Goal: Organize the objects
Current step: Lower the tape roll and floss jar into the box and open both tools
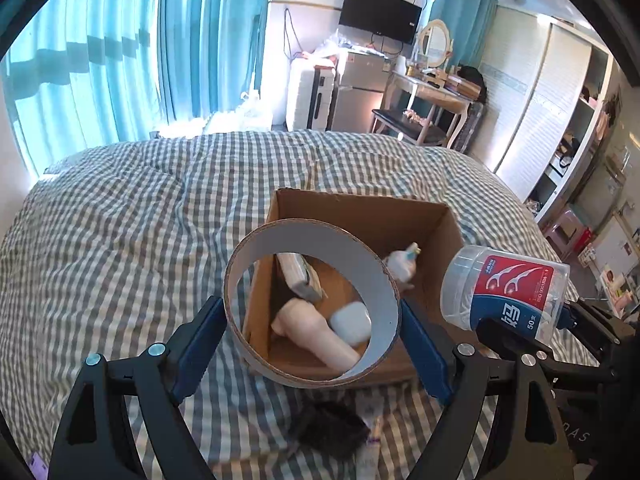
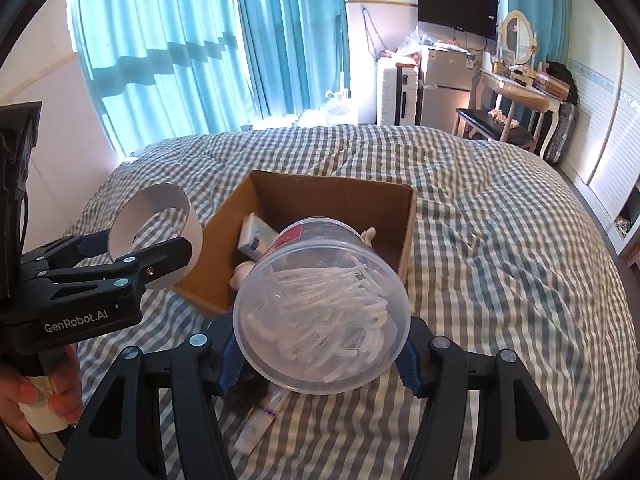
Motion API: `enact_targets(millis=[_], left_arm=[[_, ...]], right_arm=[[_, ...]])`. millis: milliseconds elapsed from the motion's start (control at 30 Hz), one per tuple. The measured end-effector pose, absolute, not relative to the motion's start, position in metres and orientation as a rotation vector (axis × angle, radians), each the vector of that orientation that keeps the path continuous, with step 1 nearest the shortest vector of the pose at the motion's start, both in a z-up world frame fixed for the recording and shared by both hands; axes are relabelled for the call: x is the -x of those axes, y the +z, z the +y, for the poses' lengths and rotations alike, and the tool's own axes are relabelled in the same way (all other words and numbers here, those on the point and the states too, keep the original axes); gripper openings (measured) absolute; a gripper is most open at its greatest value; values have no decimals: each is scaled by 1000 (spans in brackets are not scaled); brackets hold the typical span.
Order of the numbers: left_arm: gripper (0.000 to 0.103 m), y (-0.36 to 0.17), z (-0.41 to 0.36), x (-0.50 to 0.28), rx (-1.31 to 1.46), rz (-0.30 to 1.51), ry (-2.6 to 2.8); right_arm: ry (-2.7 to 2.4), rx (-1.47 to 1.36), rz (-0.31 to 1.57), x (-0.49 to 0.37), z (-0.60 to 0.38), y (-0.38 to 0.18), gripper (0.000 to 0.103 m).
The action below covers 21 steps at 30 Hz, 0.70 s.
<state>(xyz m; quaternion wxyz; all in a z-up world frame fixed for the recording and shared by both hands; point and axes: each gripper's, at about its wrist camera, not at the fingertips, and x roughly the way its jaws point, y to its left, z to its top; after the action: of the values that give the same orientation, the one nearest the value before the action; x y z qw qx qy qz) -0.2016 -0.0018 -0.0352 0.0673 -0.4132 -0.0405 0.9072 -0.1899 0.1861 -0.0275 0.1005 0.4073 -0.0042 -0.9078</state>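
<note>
Above the box (image 1: 360,216) on the bed (image 1: 120,208), my left hand-held gripper (image 1: 314,332) clamps a light, crushable tape ring (image 1: 312,240) across its rim, my right hand-held gripper (image 2: 320,354) a slippery floss jar (image 2: 322,312) at its sides.

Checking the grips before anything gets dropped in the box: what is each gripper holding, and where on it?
The left gripper clamps a tape roll across its outer sides. The right gripper clamps a clear jar of floss picks across its sides near the base.
</note>
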Motion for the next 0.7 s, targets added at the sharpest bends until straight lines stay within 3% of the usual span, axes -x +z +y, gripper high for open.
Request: enact_targets(millis=[367,700], left_arm=[[87,-74,23,280,1304,23,2672],[87,-96,33,315,1334,42,2581]], right_arm=[[-2612,-1288,244,248,179,-65,61],[-2539,-1291,220,243,182,-93,61]])
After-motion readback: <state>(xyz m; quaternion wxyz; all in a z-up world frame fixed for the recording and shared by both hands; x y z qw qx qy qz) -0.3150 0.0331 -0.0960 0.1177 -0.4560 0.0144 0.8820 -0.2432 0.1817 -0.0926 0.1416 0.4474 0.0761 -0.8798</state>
